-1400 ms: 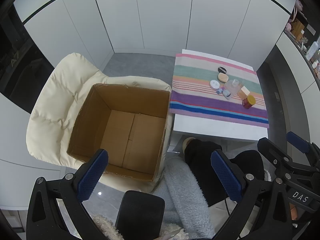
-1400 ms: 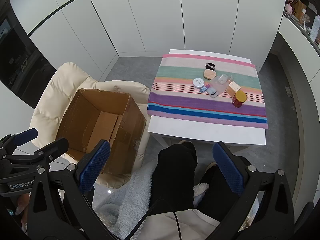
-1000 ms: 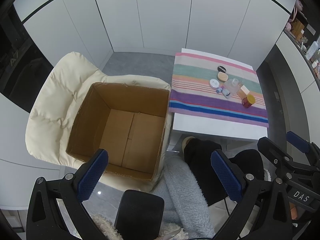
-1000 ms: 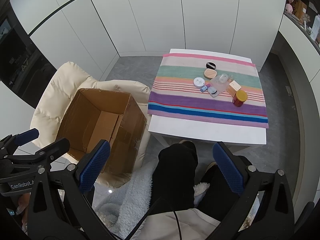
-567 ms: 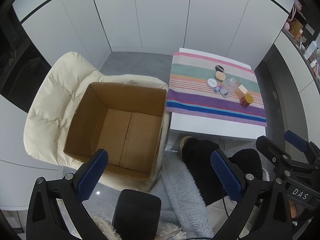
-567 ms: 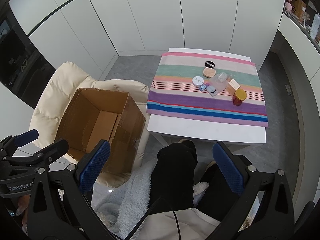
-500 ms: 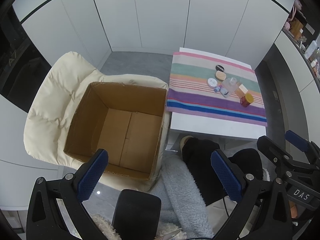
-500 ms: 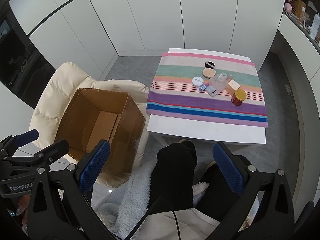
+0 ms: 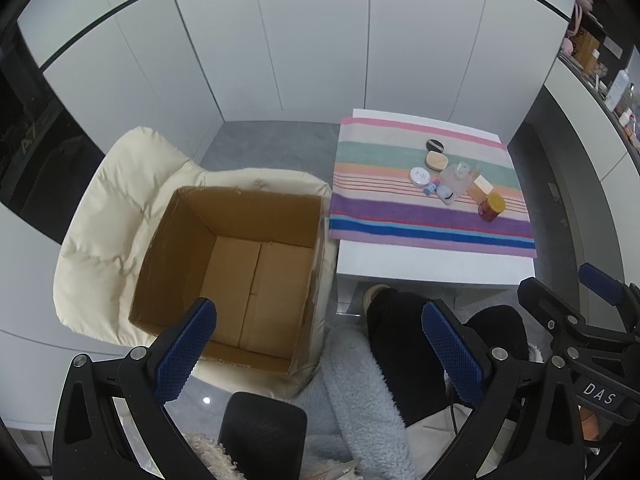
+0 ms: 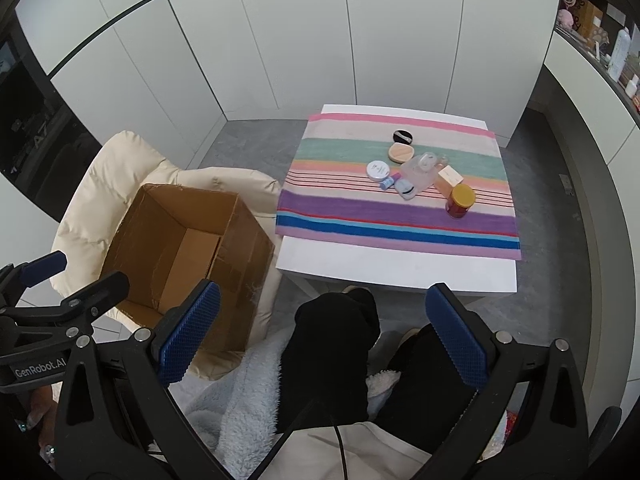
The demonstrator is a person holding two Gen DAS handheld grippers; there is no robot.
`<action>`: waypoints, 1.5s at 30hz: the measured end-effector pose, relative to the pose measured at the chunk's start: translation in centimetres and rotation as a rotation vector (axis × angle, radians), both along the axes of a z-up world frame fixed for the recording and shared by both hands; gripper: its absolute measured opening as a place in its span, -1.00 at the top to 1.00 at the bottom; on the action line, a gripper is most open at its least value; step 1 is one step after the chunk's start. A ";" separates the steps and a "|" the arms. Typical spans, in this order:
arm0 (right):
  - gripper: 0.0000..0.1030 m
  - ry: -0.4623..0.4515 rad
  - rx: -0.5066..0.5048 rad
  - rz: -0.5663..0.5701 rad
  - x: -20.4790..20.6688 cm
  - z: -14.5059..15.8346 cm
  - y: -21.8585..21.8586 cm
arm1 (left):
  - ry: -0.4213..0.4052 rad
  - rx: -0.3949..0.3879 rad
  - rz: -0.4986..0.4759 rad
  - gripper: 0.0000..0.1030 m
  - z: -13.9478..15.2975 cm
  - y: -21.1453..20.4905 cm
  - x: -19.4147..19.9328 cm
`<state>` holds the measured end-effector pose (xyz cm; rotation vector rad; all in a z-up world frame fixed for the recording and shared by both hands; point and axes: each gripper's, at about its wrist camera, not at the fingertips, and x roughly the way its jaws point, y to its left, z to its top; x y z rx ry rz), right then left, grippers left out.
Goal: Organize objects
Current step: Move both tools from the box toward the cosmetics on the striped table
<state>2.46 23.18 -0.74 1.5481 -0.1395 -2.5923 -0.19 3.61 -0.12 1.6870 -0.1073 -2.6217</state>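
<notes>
Both wrist cameras look down from high, well back. Left view sits over the open brown cardboard box (image 9: 236, 264); right view faces the far striped-cloth white table (image 10: 396, 268). Both share these.

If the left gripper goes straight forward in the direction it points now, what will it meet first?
Probably the open cardboard box on the cream chair: the left gripper points near its right wall. Depth is unclear, so it might pass just beside it.

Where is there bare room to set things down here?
The brown cardboard box holds nothing. The striped cloth is bare along its purple-blue near stripes and left side; so is the white table edge beyond it. Items crowd centre-right, around the yellow-lidded red jar.
</notes>
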 end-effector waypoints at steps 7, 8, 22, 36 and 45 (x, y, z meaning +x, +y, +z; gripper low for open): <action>-1.00 0.011 0.003 -0.040 0.0 0.0 2.7 | -0.013 0.001 -0.042 -1.00 -0.2 2.9 -0.6; -1.00 0.012 0.003 -0.047 0.0 0.0 3.2 | -0.013 0.001 -0.049 -1.00 -0.2 3.4 -0.8; -1.00 0.066 0.083 -0.164 0.5 -0.2 11.9 | -0.003 -0.011 -0.131 -1.00 -0.1 12.0 -2.6; -1.00 0.085 -0.010 -0.334 1.4 -0.4 24.0 | 0.023 0.036 -0.209 -1.00 -0.7 22.2 -5.1; -1.00 0.044 0.015 -0.395 1.2 -3.1 27.5 | -0.018 0.028 -0.247 -1.00 -4.0 25.9 -7.6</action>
